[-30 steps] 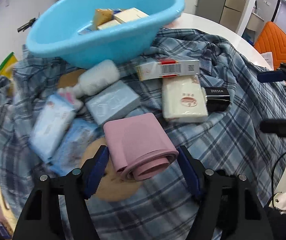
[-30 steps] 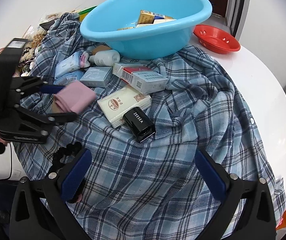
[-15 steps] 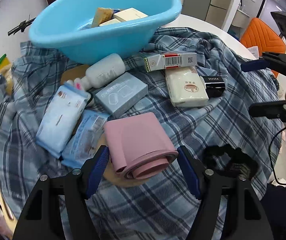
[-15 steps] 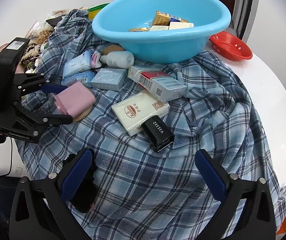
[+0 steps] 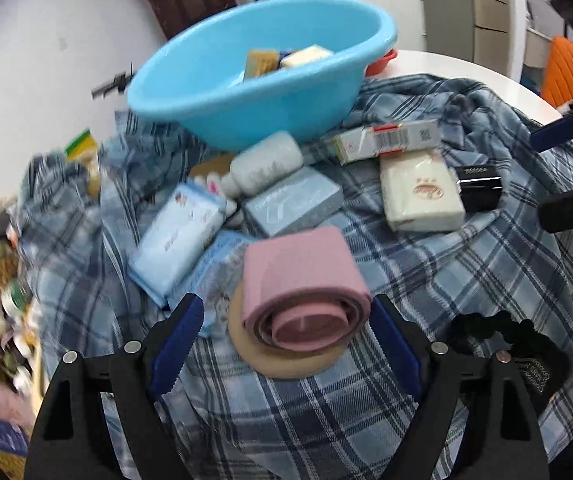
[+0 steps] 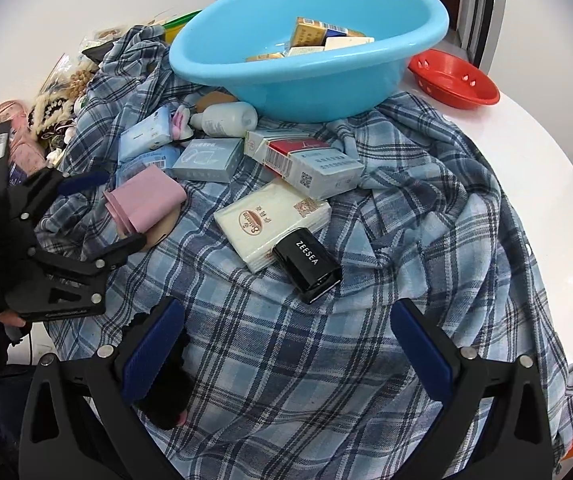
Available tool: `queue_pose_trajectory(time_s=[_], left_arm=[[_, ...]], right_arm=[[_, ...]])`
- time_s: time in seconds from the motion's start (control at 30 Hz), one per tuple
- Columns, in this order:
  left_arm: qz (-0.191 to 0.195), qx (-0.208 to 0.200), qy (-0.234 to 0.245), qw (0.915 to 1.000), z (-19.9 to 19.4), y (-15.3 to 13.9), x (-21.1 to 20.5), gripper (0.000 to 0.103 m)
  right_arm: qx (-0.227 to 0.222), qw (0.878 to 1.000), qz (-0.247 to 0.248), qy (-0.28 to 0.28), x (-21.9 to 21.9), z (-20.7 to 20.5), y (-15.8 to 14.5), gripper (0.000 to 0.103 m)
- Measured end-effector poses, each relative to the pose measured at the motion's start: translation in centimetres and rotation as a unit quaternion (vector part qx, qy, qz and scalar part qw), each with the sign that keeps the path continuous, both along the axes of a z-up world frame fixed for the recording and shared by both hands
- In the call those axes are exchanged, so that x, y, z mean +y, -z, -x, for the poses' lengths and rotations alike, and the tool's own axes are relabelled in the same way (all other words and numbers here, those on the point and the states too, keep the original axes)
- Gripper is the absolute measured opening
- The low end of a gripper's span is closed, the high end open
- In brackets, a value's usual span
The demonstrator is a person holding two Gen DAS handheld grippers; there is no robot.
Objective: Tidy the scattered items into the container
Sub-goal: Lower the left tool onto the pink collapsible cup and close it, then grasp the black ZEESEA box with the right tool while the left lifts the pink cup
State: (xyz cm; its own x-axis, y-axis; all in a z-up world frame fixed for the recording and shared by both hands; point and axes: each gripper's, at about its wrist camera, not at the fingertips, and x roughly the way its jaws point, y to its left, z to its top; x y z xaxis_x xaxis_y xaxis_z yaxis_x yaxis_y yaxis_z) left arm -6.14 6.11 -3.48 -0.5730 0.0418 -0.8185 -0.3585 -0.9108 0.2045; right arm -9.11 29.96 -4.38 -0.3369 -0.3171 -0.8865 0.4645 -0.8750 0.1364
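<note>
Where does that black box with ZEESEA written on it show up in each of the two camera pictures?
Left wrist view: the black ZEESEA box lies far right, against the right edge of the white tissue pack.
Right wrist view: the same box lies near the middle, at the tissue pack's near corner.
Shared landmark: the blue basin behind both.

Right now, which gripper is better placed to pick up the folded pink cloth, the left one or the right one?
Left. The left gripper is open with the pink cloth lying between its fingers. The right gripper is also open, but it faces bare plaid fabric, and the cloth lies far off to its left.
</note>
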Motion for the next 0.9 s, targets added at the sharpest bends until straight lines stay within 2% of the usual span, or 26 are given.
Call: queue_pose_trajectory(time_s=[0.13,0.27,0.33,0.5,0.67,0.83,0.9], left_arm=[[0.001,-0.008,-0.014,0.9999,0.2,0.0,-1.7,0.087],[0.001,-0.011,-0.003,0.9999,0.0,-0.2,-2.3,0.087],[-0.014,-0.024,-0.002,0.9996,0.2,-0.1,-2.5,0.087],[-0.092,-0.047,-0.011,0.9946,0.9,-0.6,-3.0,0.087],[-0.086,-0.032,-0.029,0.9954,1.2,-0.1,-1.8,0.087],[-0.103,-0.035,-0.030,0.9936,1.2,0.1,-1.6,0.086],[-0.110,-0.027,-0.023,0.9933,0.9,-0.2,-1.8,0.075]], right_arm=[[0.003,1.000,0.002,-0.003,0.2,-0.4,-0.1,0.103],[-0.004,1.000,0.008,0.006,0.5,-0.2,0.3,0.103],[-0.006,1.000,0.011,0.008,0.5,-0.1,0.4,0.103],[-0.002,1.000,0.012,0.005,0.5,-0.3,0.1,0.103],[-0.005,1.000,0.015,0.011,0.7,-0.2,0.2,0.103],[-0.005,1.000,0.011,0.010,0.9,-0.3,0.2,0.103],[-0.004,1.000,0.009,0.008,0.9,-0.2,0.2,0.103]])
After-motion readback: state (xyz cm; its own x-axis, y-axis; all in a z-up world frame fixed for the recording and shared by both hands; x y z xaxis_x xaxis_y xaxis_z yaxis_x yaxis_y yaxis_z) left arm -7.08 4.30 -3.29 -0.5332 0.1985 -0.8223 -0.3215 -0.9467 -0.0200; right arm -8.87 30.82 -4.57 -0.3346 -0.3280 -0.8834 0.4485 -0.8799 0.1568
